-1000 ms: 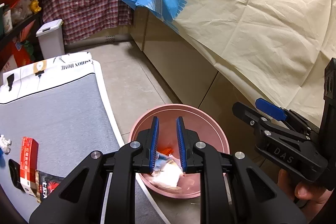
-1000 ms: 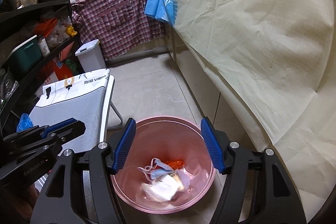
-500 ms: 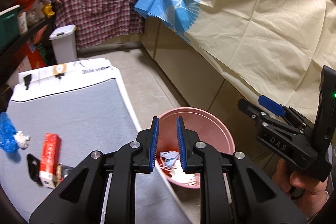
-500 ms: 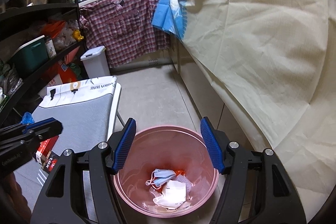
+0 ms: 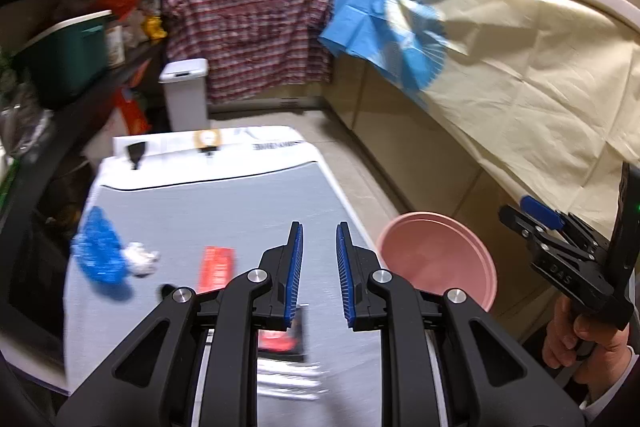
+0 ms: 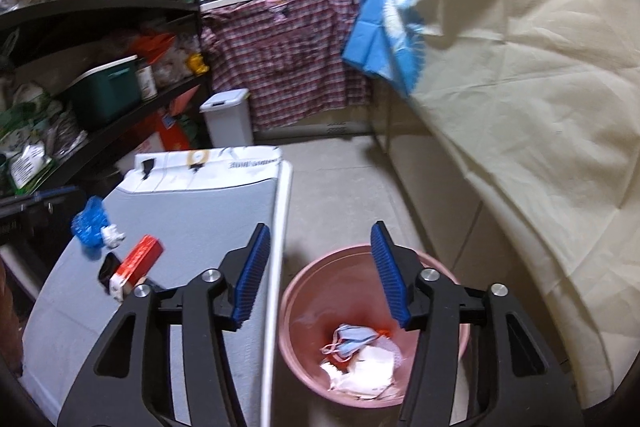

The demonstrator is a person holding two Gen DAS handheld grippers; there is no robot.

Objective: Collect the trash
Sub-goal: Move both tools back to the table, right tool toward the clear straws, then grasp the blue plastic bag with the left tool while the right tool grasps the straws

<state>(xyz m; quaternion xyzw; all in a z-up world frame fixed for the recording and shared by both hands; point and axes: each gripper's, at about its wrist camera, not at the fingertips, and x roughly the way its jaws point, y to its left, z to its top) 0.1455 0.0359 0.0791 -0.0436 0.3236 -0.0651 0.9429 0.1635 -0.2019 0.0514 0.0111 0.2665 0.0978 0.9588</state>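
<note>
Item: trash collection, part done. The pink bin stood on the floor just beside the counter edge and already held several pieces: a blue face mask, white crumpled paper and a small orange scrap. The bin was judged far from full.

Left to collect, all on the grey counter top: a blue crumpled wrapper with a white paper wad touching it; a red carton near the middle; a small black object just beside the carton; a dark red-printed packet below the left claw; some pale strips nearer the camera, too blurred to identify.

Left claw: jaws set narrow, nothing seen between the pads, held over the counter with the remaining litter ahead of it.

Right claw: jaws apart and empty, just lately drawn in somewhat from a wider setting, held above the bin rim and the counter edge. A hand was seen gripping its handle.

Also noted: a white lidded bin on the floor at the far end, not in use; shelving stocked with boxes and pots along the left.

Judgement: the next pick was most likely to be made from the counter by the left claw.
</note>
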